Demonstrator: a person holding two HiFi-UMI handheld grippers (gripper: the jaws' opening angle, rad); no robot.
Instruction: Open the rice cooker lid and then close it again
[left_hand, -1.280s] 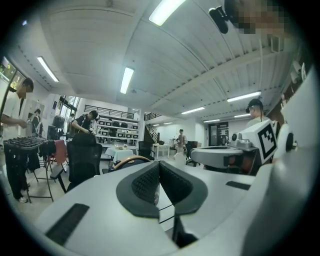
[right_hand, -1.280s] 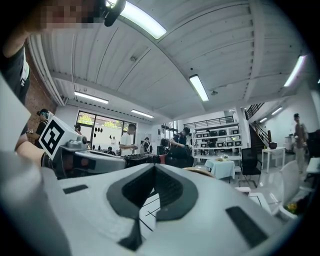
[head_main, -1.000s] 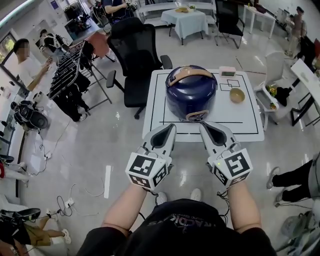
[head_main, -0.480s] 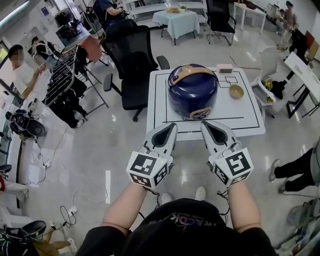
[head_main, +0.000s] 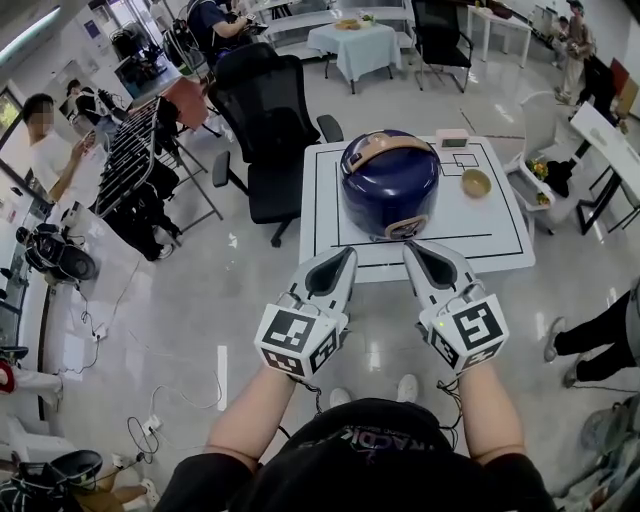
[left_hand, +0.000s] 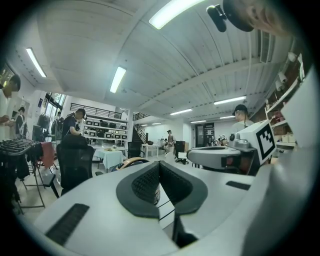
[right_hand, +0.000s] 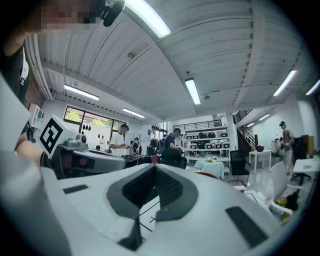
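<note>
Not much to read here, tbh. The only real lettering is some pale print on the person's black shirt (head_main: 366, 441) at the bottom of the head view, and it's too squashed to make out. The cubes on the left gripper (head_main: 345, 254) and right gripper (head_main: 411, 249) carry black-and-white square marker patterns, no words or numbers. The rice cooker (head_main: 388, 185) has a small front label, too tiny to read.

You hold two grippers: one left gripper (head_main: 345, 258) and one right gripper (head_main: 410, 252). Before you stands one white table (head_main: 480, 228), and on it you have one rice cooker (head_main: 390, 185), one bowl (head_main: 476, 183) and one small pink box (head_main: 452, 139). One black chair (head_main: 270, 110) stands right behind it.
</note>
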